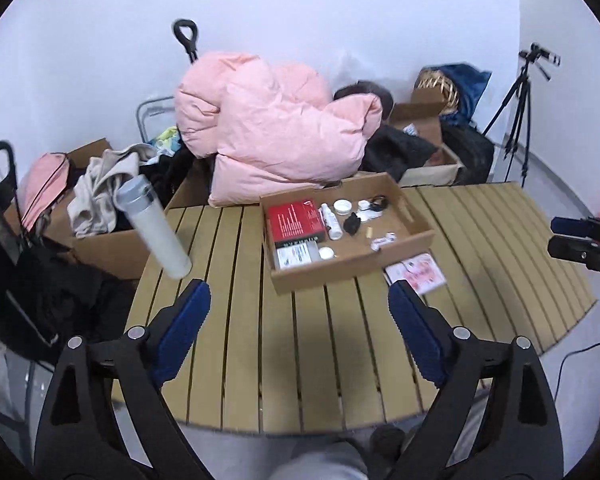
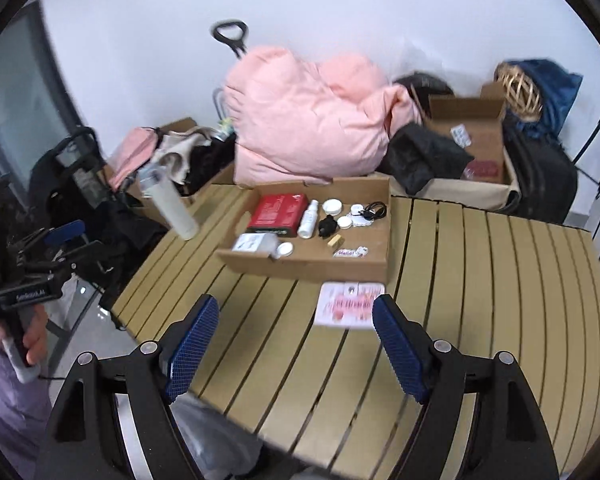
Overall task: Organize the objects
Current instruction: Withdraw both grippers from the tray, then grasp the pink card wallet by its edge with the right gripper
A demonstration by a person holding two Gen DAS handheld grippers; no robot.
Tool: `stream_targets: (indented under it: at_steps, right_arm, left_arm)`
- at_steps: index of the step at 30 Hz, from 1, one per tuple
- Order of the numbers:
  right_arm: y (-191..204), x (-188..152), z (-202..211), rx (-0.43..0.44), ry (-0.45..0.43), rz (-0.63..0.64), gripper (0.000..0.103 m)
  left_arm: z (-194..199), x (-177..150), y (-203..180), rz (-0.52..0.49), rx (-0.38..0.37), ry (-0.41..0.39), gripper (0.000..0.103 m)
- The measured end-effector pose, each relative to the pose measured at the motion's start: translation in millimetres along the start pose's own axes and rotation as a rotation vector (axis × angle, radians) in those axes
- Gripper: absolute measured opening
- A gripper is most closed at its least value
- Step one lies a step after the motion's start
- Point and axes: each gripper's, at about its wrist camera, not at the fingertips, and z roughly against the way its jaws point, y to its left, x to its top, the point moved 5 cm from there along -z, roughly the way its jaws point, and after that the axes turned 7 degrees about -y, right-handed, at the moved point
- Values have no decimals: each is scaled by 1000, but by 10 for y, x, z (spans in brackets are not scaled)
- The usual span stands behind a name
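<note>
1. Frosted plastic bottle [image 1: 153,227], grey-capped, tilted, at the left edge of the slatted table [image 1: 236,320] (whether it rests on the slats or is off them cannot be told).
2. Left gripper [image 1: 299,300]: blue-padded jaws wide apart, nothing between them, above bare slats.
3. Cardboard tray [image 1: 352,262] at the table's far middle, holding a red box [image 1: 294,218], a white spray bottle [image 1: 331,222], several small white jars, a black lump and a cable.
4. Pink-and-white printed packet [image 1: 416,274], flat on the slats just beside the tray's near right corner.
5. Right gripper [image 2: 296,316]: jaws spread wide and empty, the packet showing beyond them, untouched.
6. Pink duvet [image 1: 268,128], heaped behind the table.
</note>
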Motion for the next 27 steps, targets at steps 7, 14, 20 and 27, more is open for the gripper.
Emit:
stream_targets:
  at_steps: [7,14,20,27]
  right_arm:
    - [301,-729,637,-111,-45,47,83]
    - [466,-1579,636,-69,18,-17,91]
    - [505,-1639,692,-75,2,-2,91]
    - [445,-1672,662,-72,-17,-36,91]
  left_arm:
    - [570,-695,-100,104,13,13,91]
    - [834,-1188,-389,77,33,30,99]
    - [854,-1272,-456,46,92,30,100]
    - [686,-1323,-483,68,56,50,100]
